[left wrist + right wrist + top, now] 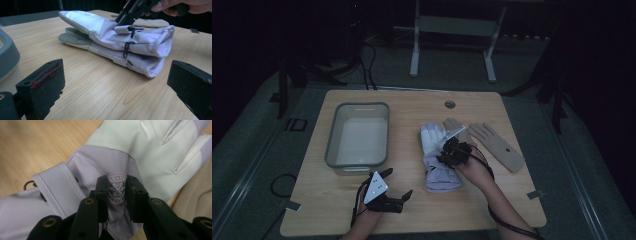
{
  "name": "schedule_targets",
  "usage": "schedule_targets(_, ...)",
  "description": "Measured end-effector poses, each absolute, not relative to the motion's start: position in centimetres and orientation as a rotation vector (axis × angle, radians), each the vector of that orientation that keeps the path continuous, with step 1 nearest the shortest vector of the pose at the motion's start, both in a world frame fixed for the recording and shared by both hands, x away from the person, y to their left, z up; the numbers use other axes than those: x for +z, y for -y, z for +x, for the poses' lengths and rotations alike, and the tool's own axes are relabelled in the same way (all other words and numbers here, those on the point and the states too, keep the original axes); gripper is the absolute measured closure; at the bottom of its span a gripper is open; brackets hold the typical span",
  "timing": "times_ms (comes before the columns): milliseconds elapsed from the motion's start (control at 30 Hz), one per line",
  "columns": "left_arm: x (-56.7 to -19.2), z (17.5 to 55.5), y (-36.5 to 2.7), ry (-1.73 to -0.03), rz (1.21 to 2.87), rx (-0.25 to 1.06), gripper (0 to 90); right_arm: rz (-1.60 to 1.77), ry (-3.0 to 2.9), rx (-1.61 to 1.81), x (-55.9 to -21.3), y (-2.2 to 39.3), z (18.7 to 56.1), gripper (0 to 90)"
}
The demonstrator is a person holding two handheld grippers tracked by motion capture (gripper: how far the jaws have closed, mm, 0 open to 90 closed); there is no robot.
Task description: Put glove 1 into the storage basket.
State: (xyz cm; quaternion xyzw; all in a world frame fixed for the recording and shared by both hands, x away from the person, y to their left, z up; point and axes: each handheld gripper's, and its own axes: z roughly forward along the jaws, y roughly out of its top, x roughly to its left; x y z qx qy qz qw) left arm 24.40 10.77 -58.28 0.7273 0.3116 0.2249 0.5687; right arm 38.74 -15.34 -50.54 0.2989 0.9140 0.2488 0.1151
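Note:
A pair of lavender-and-white ski gloves [439,165] lies stacked in the middle of the wooden table [452,210], cuffs toward me. My right gripper [448,151] comes down on the top glove [150,150]. Its jaws are shut on a raised fold of lavender fabric bearing a round logo patch [116,185]. My left gripper [398,184] rests low near the front left of the table, jaws wide open with nothing between them. In the left gripper view the gloves [105,37] lie ahead, and the right gripper [125,17] presses into the top one from above.
A grey plastic bin [332,150], empty, stands on the left half of the table. Beige gloves [499,145] lie flat to the right of the lavender pair. A cable hole [450,104] sits near the far edge. Bare wood lies between the bin and the gloves.

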Motion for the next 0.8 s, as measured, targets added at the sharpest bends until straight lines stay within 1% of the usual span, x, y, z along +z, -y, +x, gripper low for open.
schedule_targets(100,-58.3,24.4,-10.8,-0.734,1.705,0.528,1.5,0.889,-2.664,0.74,-50.7,15.1,39.2,72.1)
schedule_targets(233,-58.3,24.4,-10.7,-0.735,1.71,0.535,1.5,0.914,-2.667,0.791,-50.6,15.3,39.5,68.2)
schedule_targets(467,-58.2,24.4,-10.4,-0.746,1.738,0.559,1.6,0.906,-2.641,0.84,-49.8,15.9,39.2,57.1)
schedule_targets(533,-58.2,24.5,-10.4,-0.763,1.745,0.567,1.5,0.904,-2.624,0.856,-49.3,16.1,38.8,51.3)
schedule_targets(567,-58.2,24.6,-10.5,-0.768,1.747,0.565,1.5,0.902,-2.613,0.864,-49.0,16.3,38.6,49.8)
schedule_targets(667,-58.2,24.8,-10.5,-0.796,1.751,0.565,1.5,0.921,-2.582,0.901,-48.2,17.2,38.3,39.2)
schedule_targets(800,-57.8,24.8,-10.6,-0.805,1.751,0.57,1.5,0.993,-2.513,0.991,-47.2,18.9,37.9,29.4)
